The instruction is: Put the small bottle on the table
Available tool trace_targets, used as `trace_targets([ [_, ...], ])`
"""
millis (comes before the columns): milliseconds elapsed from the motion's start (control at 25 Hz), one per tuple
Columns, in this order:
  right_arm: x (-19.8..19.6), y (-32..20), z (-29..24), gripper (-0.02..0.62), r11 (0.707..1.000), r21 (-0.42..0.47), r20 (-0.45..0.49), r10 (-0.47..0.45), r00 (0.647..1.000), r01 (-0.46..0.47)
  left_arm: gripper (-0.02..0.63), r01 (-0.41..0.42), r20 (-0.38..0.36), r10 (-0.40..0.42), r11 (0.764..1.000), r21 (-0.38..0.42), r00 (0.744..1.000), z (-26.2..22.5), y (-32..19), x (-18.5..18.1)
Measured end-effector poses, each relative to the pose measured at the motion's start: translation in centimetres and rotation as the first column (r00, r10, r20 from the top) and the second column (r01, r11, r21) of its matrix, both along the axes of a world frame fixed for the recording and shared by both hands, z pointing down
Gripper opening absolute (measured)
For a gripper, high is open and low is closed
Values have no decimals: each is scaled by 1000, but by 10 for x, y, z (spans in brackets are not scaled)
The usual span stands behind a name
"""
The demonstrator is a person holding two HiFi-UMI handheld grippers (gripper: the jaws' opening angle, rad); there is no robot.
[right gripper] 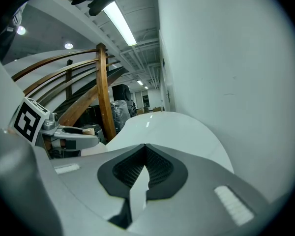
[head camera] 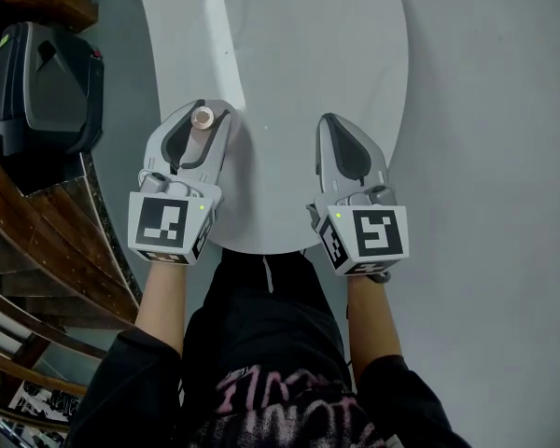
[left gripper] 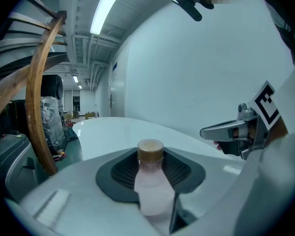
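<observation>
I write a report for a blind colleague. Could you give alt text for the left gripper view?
The left gripper is shut on a small pale pink bottle with a tan cap, over a white table. At the right the right gripper shows, jaws together; at the left stands a curved wooden railing.

- The desk is white, smooth and glossy (a light streak mirrors on it).
- The small bottle looks like translucent frosted pink plastic; its cap is matt tan.
- The left gripper and right gripper have smooth matt grey plastic shells; dark ribbed pads line the fingers.
- The railing is polished brown wood.
</observation>
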State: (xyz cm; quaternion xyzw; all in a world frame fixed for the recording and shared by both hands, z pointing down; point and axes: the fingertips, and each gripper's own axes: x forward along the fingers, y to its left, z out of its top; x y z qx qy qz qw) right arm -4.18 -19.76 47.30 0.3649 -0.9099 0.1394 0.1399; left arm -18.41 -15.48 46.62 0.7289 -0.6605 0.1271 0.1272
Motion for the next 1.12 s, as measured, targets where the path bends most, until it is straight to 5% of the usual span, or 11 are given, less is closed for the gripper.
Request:
trace_targets([
  [1120,-10,9,25,21,999,-43,-38,0,999,-1,140,-13,-18,13,1000,5,1000,20,1,-4],
])
